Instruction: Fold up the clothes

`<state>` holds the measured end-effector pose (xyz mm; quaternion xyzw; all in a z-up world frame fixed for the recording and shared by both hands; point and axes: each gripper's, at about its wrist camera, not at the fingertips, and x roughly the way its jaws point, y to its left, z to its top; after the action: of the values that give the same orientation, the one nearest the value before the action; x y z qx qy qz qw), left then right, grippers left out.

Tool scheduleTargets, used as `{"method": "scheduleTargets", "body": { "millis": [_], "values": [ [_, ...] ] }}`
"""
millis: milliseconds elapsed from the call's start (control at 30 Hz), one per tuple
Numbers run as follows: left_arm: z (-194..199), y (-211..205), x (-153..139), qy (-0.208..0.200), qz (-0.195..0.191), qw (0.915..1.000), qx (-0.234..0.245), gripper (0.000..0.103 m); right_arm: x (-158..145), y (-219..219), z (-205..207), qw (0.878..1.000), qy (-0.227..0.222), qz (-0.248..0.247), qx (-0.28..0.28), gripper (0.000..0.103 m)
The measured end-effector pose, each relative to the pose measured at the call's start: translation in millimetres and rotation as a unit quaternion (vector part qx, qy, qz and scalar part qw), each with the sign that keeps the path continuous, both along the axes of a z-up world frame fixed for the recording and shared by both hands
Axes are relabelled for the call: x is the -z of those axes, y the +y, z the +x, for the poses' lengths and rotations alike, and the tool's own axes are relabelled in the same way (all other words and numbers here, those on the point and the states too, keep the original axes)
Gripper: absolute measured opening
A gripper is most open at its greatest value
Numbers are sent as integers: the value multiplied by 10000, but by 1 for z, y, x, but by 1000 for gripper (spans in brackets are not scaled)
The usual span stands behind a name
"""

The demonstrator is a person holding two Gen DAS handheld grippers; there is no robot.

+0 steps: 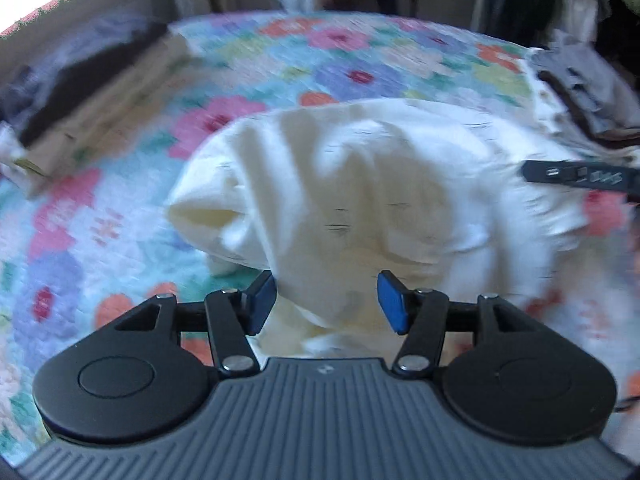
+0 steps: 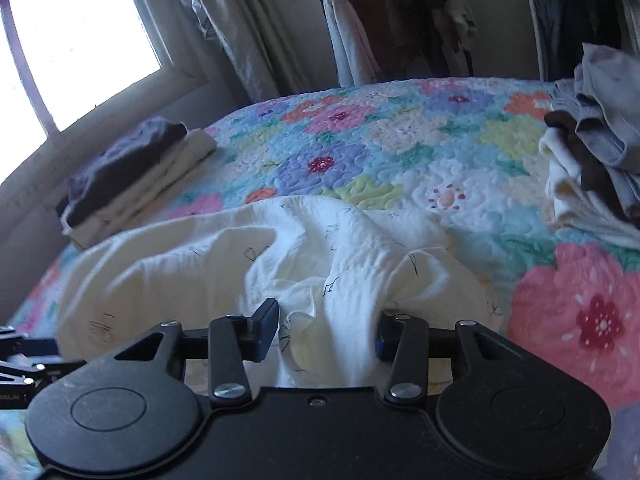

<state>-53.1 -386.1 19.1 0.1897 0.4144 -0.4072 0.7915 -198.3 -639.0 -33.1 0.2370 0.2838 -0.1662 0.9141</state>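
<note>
A crumpled white garment [image 1: 360,184] with small dark marks lies on the flowered quilt [image 1: 320,52]. My left gripper [image 1: 326,304] hovers at its near edge. Its blue pads [image 1: 390,306] stand apart, and a fold of the cloth lies loose between them with a gap on the right side. In the right wrist view the same garment [image 2: 180,272] bunches up between the jaws of my right gripper [image 2: 324,332]. Those jaws also stand apart, and the cloth fills much of the gap. Part of the right gripper [image 1: 576,176] shows over the garment's right side.
A folded stack of dark and cream clothes [image 2: 132,172] sits at the quilt's left edge, below a bright window [image 2: 80,40]. A loose pile of grey, brown and white clothes [image 2: 600,148] lies at the right. Garments hang on a rack [image 2: 400,20] behind the bed.
</note>
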Motion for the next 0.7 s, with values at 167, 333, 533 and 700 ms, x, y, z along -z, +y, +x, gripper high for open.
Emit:
{"method": "scheduleTargets", "body": {
  "millis": [167, 333, 533, 700],
  "values": [
    [1, -30, -21, 85, 1044, 9938, 374, 51, 0, 0, 6, 9995, -131, 261, 141, 51],
    [-12, -49, -56, -656, 1389, 9846, 835, 54, -3, 7, 6, 9996, 94, -88, -262, 61],
    [-23, -41, -53, -599, 1723, 9803, 760, 54, -7, 1, 8, 9985, 160, 16, -523, 63],
    [-30, -18, -80, -805, 1369, 9825, 968, 53, -9, 5, 18, 9988, -21, 108, -475, 63]
  ]
}}
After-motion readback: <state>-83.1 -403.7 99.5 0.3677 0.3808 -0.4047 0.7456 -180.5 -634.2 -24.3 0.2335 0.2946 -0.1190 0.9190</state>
